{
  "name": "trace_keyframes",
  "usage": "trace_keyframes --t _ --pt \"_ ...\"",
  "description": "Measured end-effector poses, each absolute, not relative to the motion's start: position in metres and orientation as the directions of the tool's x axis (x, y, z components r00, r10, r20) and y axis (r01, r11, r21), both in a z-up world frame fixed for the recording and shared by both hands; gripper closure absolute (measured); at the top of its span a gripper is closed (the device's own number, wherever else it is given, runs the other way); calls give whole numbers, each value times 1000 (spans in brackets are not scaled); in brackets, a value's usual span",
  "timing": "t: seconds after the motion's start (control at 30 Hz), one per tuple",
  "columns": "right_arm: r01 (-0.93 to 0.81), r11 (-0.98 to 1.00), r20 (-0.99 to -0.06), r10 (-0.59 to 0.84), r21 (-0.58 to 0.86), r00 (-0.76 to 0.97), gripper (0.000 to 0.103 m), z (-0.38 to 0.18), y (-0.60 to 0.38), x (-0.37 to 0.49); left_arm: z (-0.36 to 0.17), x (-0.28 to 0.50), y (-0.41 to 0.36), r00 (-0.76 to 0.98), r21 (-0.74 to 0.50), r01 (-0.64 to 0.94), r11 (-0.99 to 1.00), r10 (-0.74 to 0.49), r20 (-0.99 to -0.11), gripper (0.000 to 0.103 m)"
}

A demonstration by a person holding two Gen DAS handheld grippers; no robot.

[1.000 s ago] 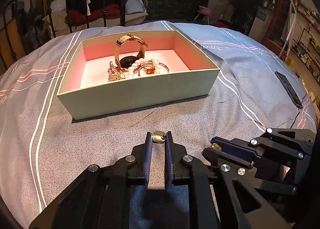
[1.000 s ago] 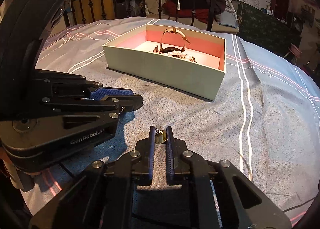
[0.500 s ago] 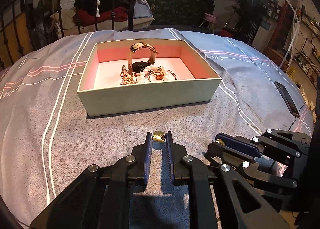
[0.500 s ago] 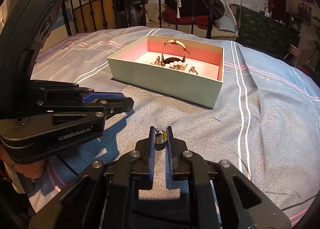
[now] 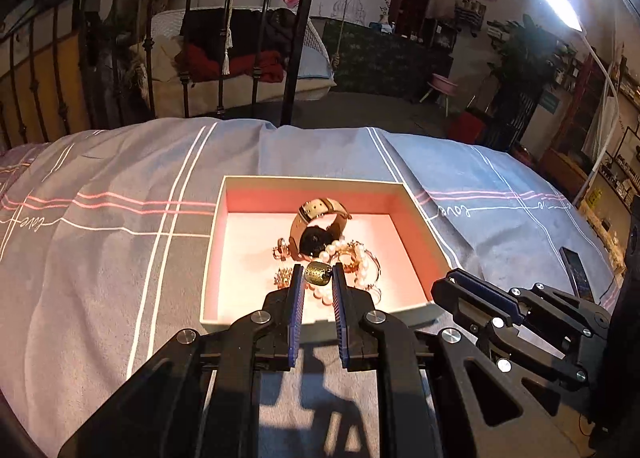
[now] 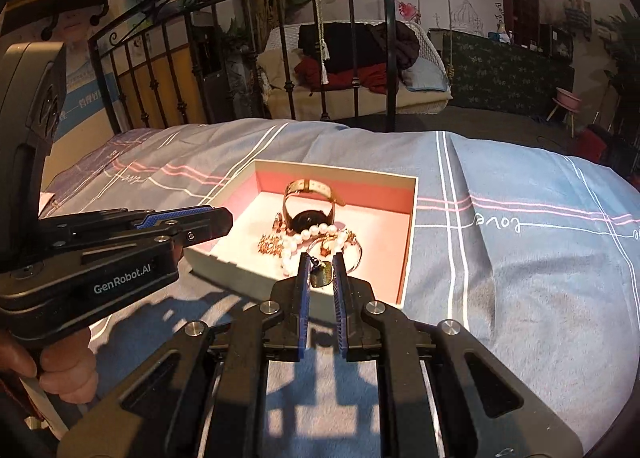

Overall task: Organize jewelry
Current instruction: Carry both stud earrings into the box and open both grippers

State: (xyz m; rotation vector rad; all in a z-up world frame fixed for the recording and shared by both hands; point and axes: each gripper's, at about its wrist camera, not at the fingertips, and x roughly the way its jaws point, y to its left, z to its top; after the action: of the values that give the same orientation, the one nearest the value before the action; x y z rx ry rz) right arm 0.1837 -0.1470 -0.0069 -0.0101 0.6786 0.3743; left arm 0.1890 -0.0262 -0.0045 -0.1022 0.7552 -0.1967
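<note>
A pale green box with a pink lining [image 5: 312, 183] [image 6: 408, 242] sits on the bedspread. In it lie a tan-strapped watch [image 5: 316, 218] [image 6: 308, 202], a pearl bracelet [image 5: 340, 248] [image 6: 298, 238] and gold pieces [image 6: 270, 244]. My left gripper [image 5: 317, 275] is shut on a small gold earring [image 5: 318, 273], held over the box's near edge. My right gripper [image 6: 322, 272] is shut on a gold earring [image 6: 323, 273], also over the box's near edge. Each gripper shows in the other's view, the right one [image 5: 480, 298] and the left one [image 6: 180, 220].
The grey-blue striped bedspread [image 5: 100, 242] [image 6: 520, 278] lies all around the box. A dark phone [image 5: 576, 270] lies at the far right. A black iron bed frame [image 6: 352, 58] stands behind. A hand [image 6: 60, 366] holds the left gripper.
Both grippers have risen and moved forward with their earrings, from above the bedspread in front of the box to above its near edge. The box now looks closer and lower.
</note>
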Motion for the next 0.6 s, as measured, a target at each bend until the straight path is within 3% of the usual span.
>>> trace_keyframes --t 0.6 --pt "-344 936 -705 294 76 645 91 -34 -127 253 -33 258 -33 610 -101 103 990 -143 -779 89"
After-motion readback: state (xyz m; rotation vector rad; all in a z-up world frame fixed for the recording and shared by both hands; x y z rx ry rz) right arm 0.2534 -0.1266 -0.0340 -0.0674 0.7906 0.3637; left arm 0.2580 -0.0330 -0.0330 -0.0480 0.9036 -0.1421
